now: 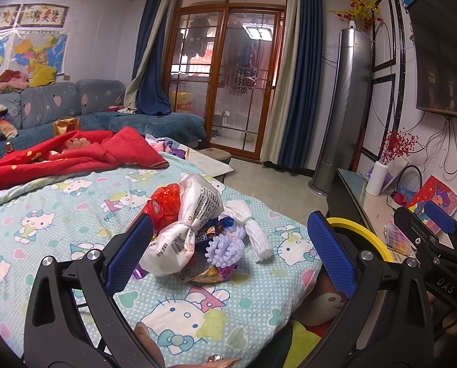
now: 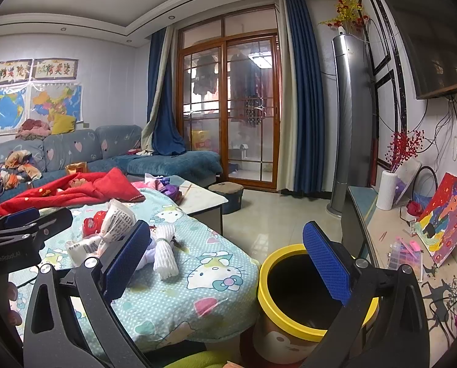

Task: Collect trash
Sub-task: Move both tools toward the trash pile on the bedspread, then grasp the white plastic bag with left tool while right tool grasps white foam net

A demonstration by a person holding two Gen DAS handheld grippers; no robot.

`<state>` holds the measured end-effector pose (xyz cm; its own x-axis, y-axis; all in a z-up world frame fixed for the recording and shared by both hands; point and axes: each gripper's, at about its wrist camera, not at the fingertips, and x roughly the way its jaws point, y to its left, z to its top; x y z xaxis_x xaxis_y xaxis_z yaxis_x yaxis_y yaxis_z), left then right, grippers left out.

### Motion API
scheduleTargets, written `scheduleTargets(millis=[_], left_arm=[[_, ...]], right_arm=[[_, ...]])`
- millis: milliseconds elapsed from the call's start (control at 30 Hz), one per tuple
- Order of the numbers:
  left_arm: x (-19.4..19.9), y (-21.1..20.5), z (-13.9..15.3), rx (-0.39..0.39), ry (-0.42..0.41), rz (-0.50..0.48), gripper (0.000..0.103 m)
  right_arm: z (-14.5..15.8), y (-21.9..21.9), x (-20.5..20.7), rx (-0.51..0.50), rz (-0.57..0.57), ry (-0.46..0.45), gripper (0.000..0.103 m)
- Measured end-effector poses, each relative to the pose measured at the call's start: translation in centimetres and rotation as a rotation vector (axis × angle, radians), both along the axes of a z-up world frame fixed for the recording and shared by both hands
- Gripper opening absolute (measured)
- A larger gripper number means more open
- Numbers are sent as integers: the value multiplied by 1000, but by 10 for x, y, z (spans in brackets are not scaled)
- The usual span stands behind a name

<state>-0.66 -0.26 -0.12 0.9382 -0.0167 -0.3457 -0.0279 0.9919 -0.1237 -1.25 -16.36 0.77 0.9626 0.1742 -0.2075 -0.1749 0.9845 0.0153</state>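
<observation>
Between the blue pads of the left tongs (image 1: 230,250), a little ahead of them, lies the trash pile (image 1: 194,230) on the Hello Kitty quilt (image 1: 59,214): a knotted white bag (image 1: 182,230) with print on it, a red bag (image 1: 165,197) behind it, a white foam net (image 1: 253,230) to the right, a purple foam piece (image 1: 225,248) and some candy wrappers (image 1: 207,274) at the near side. The left tongs stand wide open and hold nothing; both pads are apart from the pile, the left pad just beside the white bag but, as far as I can tell, not touching it. I judge that they are held wide like this so the bulky bag can pass between the pads when they go forward. The right tongs (image 2: 225,263) are also wide open and empty — they look over the quilt edge, with the foam net (image 2: 165,251) just beyond the left pad and the bin (image 2: 277,263), yellow-rimmed and open, partly behind the right pad and below it. The bin stands on the floor close against the side of the quilt, probably so that a piece of trash needs only a short way from the pile over the edge. It looks dark inside, and I cannot tell if anything is in it — most of the trash is not yet collected. The next move would be to close on the white bag near its knot, where it is narrow.
</observation>
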Motion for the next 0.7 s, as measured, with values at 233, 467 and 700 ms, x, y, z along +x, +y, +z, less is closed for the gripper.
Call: scheduleTargets(millis=[233, 467, 700], left_arm=[[0, 0, 0, -2, 2, -1, 92], [-1, -1, 4, -9, 6, -2, 92], [4, 16, 2, -27, 21, 44, 92]], right_arm=[[-8, 6, -2, -3, 8, 10, 97], [-6, 10, -4, -12, 48, 23, 97], [-1, 21, -1, -36, 123, 28, 97]])
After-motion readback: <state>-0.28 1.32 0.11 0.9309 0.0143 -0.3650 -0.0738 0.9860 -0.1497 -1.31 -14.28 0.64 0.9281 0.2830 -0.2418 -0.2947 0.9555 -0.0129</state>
